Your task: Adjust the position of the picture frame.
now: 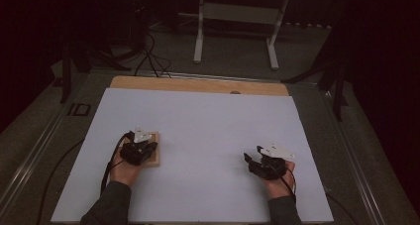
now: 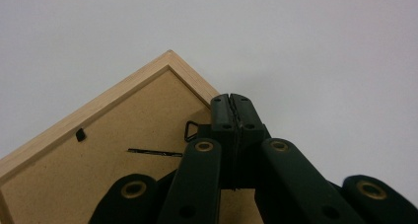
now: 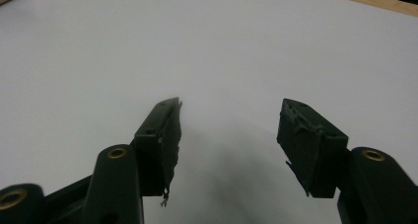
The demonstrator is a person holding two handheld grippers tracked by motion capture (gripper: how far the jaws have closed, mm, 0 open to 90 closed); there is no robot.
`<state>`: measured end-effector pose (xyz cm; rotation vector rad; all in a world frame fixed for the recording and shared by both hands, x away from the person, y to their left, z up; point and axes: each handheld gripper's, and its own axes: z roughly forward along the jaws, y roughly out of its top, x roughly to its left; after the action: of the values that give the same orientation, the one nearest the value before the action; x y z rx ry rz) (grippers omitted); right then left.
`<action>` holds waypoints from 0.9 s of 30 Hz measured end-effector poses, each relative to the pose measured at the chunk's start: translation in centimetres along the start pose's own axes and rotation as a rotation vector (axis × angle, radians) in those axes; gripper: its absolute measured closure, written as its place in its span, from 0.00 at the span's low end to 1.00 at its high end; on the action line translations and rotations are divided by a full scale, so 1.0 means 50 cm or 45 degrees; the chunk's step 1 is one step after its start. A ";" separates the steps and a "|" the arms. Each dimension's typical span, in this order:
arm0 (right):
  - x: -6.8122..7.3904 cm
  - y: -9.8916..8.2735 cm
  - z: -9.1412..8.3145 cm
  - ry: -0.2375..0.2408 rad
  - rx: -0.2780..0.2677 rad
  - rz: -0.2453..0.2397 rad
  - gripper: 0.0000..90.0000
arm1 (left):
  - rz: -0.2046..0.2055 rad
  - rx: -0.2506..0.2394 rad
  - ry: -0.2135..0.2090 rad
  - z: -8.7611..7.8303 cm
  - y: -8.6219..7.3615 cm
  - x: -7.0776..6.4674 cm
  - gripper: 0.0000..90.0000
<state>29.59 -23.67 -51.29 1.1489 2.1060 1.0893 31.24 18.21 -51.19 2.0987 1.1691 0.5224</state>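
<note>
A: Where's the picture frame [image 1: 148,153] sitting?

B: Face down at about nine o'clock on the white sheet [image 1: 208,126] that covers the bench [image 1: 198,84], its brown backing board up. In the left gripper view the frame [image 2: 98,150] shows a pale wood edge, a small wire hanging loop [image 2: 192,131] and a black clip [image 2: 79,134] on the back.

A: And the left tool [image 1: 141,148]?

B: Right over the frame, its jaws pressed together at the loop. Whether the wire is actually pinched between the tips, I can't tell.

A: So which step is this?

B: My guess: working at the hanger on the back. Next it would need a sure nip on that thin loop, or a steadying hold on the frame.

A: The right tool [image 1: 255,163]?

B: Resting at four o'clock, well apart from the frame, jaws spread over bare sheet, holding nothing.

A: Anything in the way?

B: Nothing between them. Beyond the bench at twelve o'clock stand a white table stand [image 1: 235,31] and some cables [image 1: 151,54] on the floor.
</note>
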 end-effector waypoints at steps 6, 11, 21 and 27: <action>-0.001 0.000 0.000 -0.001 0.000 0.001 0.46 | 0.010 -0.004 -0.022 0.010 0.009 -0.009 1.00; 0.000 0.000 0.000 -0.001 0.000 0.002 0.46 | 0.035 0.003 -0.030 0.018 0.019 -0.020 1.00; -0.002 0.000 -0.001 -0.003 0.002 0.007 0.46 | 0.072 -0.008 -0.053 0.037 0.037 -0.040 1.00; -0.002 0.000 -0.002 -0.004 0.002 0.006 0.46 | 0.096 -0.005 -0.063 0.045 0.047 -0.052 1.00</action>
<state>29.58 -23.77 -51.25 1.1562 2.1032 1.0878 32.68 14.32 -51.15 2.1467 1.0640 0.5044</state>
